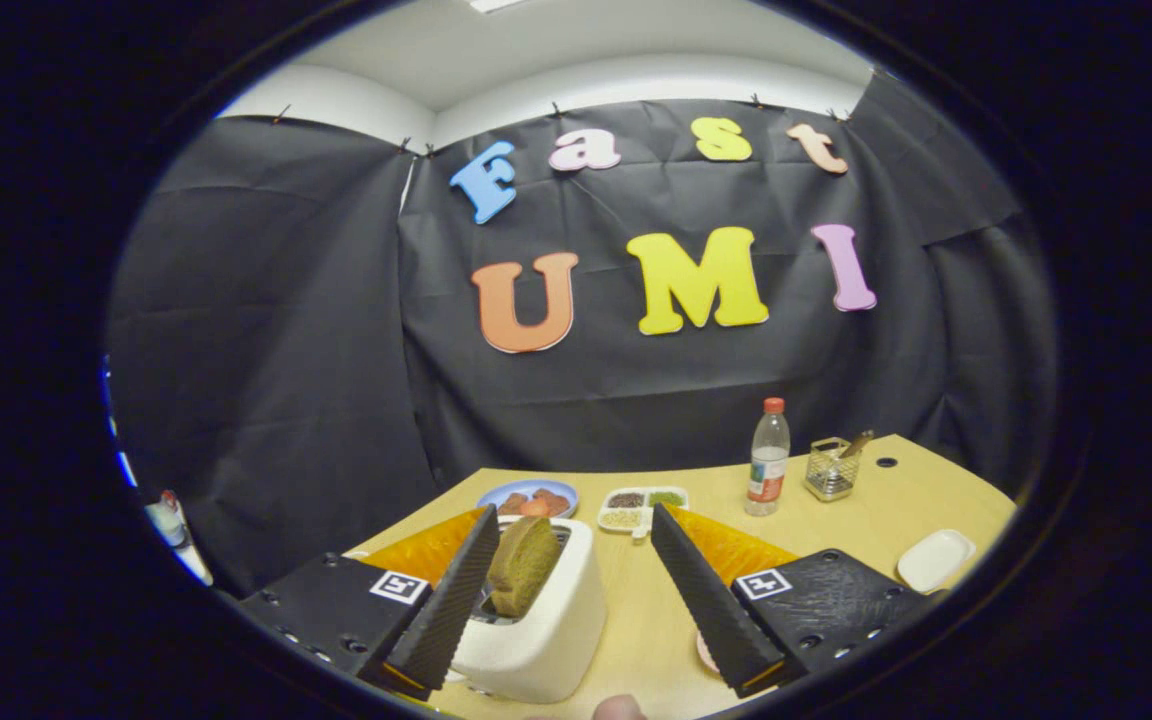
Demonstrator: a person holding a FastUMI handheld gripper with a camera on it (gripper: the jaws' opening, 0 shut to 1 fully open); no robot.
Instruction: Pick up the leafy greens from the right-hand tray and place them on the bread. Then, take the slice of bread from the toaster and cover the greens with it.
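Note:
A white toaster (546, 625) stands on the wooden table (836, 520), just inside my left finger (451, 610). A brownish-green slice of bread (523, 565) sticks up out of its slot, upright and leaning slightly. My gripper (574, 540) is open, its two black ribbed fingers spread wide on either side of the toaster. The bread slice sits close to the left finger, and neither finger touches it. The right finger (711, 605) stands well apart to the right over bare table.
Beyond the fingers lie a blue plate (528, 496) with reddish food and a white divided dish (644, 507) of seasonings. Farther right stand a clear bottle (767, 458) with a red cap, a wire basket (830, 468) and a small white dish (936, 559).

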